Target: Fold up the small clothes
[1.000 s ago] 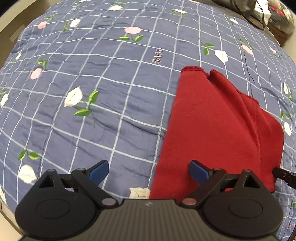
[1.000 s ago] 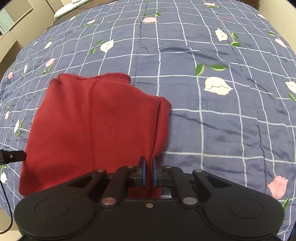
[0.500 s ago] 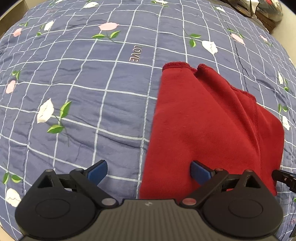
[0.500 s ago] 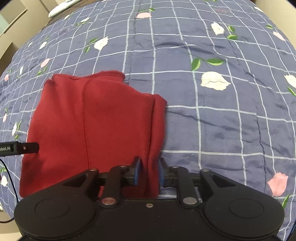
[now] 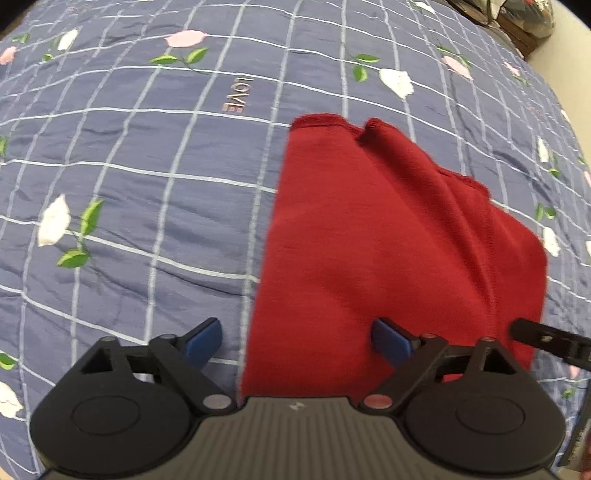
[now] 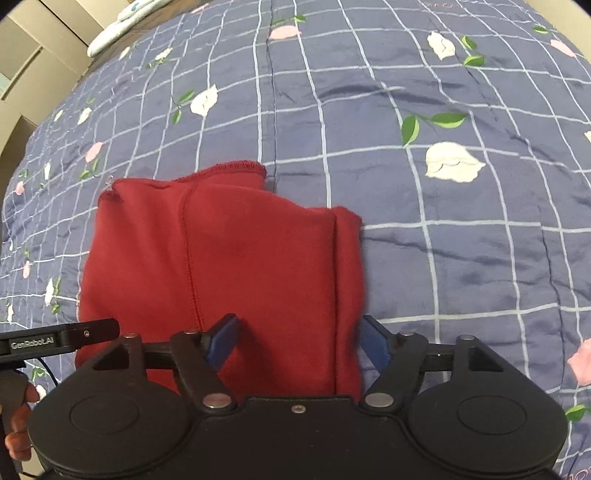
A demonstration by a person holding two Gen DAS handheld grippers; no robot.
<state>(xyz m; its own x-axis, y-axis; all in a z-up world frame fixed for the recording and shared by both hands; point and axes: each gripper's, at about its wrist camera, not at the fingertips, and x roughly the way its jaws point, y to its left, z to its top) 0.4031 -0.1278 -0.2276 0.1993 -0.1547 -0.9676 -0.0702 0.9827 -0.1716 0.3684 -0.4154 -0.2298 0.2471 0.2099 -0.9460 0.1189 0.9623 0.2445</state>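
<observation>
Nearest in each wrist view is the black body of a handheld gripper with blue-padded fingers. The left gripper [image 5: 297, 341] has its jaws wide apart, straddling the near left edge of a folded red garment [image 5: 373, 251]: one pad sits over the bedspread, the other over the red cloth, and neither pinches anything. The right gripper [image 6: 297, 341] also has its jaws apart, spanning the near right part of the same garment, with the thick folded right edge lying between the pads but not clamped. At the lower left of the right wrist view, fingers of the person's left hand [image 6: 18, 424] curl round a handle. The garment lies flat on a bed, on a blue checked bedspread [image 5: 129, 184] printed with white and pink flowers and the word LOVE. It forms a rough rectangle, sides already turned in, a stitched seam running lengthwise and ribbed hems at the far end. Beyond it the bedspread stretches away, with a pale bundle [image 6: 122, 22] at the far edge. By the look of it, the side folds are done and the cloth lies free; the next move would call for pinching both near corners and carrying them toward the far hem, keeping the layers even.
</observation>
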